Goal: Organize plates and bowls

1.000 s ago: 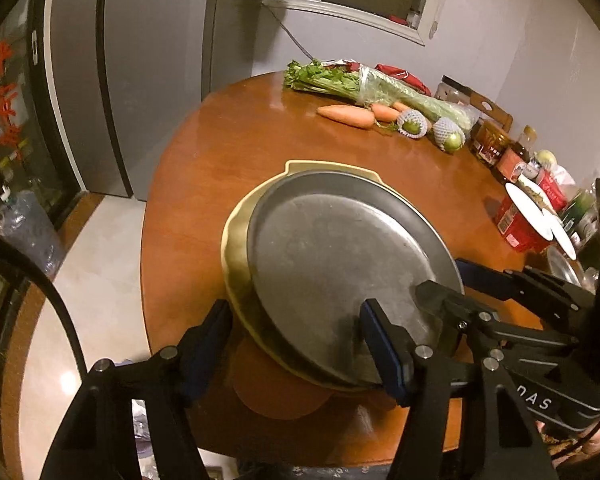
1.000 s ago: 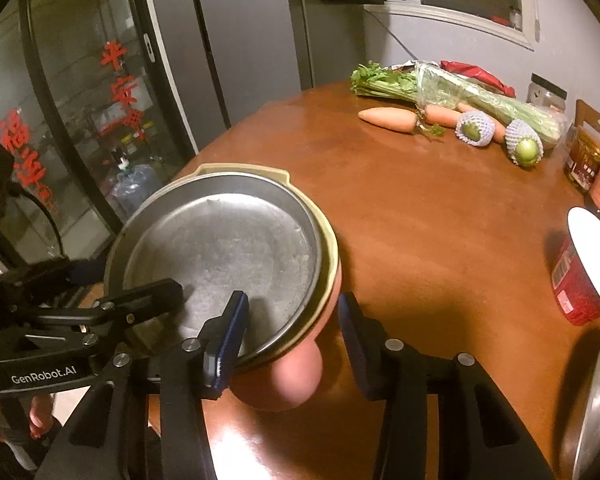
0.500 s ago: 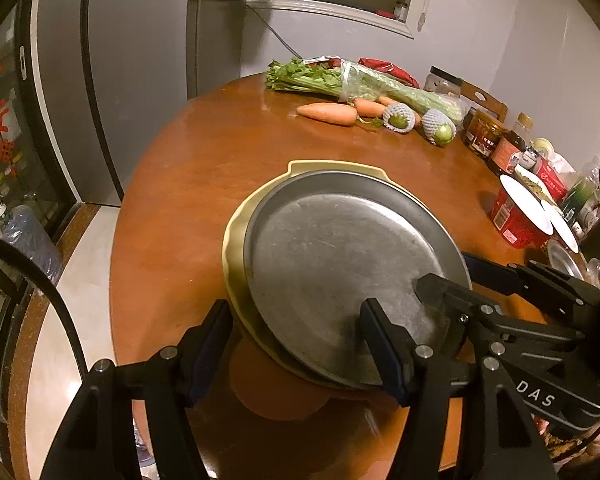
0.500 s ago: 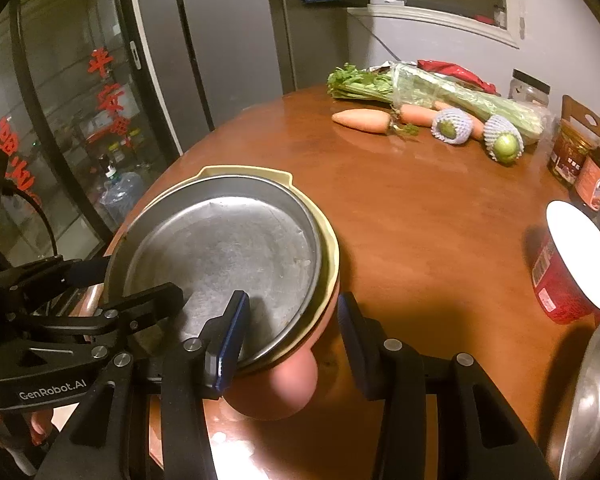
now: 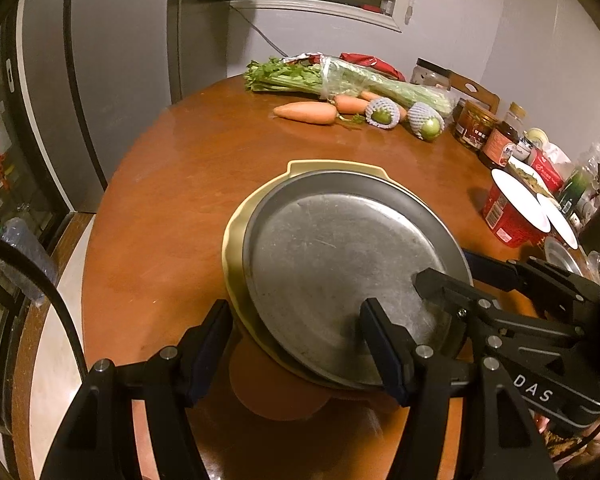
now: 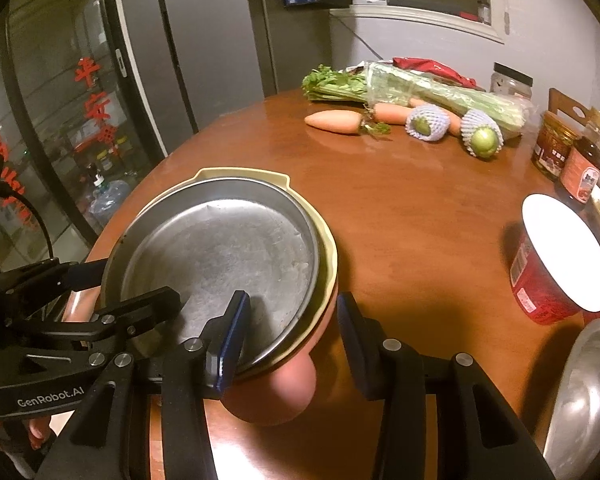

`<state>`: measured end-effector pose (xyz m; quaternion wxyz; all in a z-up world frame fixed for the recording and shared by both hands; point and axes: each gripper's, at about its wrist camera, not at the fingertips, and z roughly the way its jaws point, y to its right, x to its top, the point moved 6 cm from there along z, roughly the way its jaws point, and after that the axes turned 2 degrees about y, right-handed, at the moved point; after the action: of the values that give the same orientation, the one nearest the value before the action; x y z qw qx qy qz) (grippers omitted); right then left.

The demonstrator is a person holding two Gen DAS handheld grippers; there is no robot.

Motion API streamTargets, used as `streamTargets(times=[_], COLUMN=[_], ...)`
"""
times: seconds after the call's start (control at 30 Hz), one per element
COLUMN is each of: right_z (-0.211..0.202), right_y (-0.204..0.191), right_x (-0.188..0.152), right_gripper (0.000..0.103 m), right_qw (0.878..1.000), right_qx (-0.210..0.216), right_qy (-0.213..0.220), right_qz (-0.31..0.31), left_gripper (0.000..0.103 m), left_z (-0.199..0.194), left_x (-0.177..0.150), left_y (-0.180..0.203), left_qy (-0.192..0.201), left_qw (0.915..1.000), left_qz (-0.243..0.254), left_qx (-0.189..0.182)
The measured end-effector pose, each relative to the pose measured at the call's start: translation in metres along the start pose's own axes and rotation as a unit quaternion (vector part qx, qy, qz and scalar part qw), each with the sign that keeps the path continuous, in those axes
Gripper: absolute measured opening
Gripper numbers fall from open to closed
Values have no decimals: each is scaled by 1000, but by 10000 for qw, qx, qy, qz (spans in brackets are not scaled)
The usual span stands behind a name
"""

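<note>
Carrying the stack [image 5: 340, 280] in over the worktop [image 5: 172, 208], near its left edge.
Keeps steel plate [image 6: 220, 256], yellow dish [image 5: 236, 240] and pink bowl [image 6: 284, 392] together, left gripper [image 5: 298, 348] and right gripper [image 6: 292, 336] each clamping the near rim, fingers part open, one over the plate, one outside. Calls next for lowering level onto bare worktop. Sits further in from the edge than a second ago, grip unchanged.

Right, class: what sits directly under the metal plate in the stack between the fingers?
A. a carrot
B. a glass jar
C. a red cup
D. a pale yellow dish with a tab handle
D: the metal plate rests inside the pale yellow dish, whose rim rings it.
</note>
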<state>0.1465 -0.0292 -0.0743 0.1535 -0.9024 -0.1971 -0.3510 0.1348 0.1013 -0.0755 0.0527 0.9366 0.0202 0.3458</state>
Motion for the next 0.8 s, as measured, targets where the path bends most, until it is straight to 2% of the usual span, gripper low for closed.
streamTargets(times=[0.53,0.8], right_z=[2,3], right_y=[26,32], right_x=[7,9], right_gripper=[45,46], right_qw=[9995,9992], right_qx=[-220,-197], right_qy=[84,78], right_qz=[214,330], left_gripper=[67,67], left_z=[18,20], left_x=[17,21], left_y=[19,20], left_qy=[34,84], left_qw=[9999,9997], left_qz=[166,214], left_qx=[23,77])
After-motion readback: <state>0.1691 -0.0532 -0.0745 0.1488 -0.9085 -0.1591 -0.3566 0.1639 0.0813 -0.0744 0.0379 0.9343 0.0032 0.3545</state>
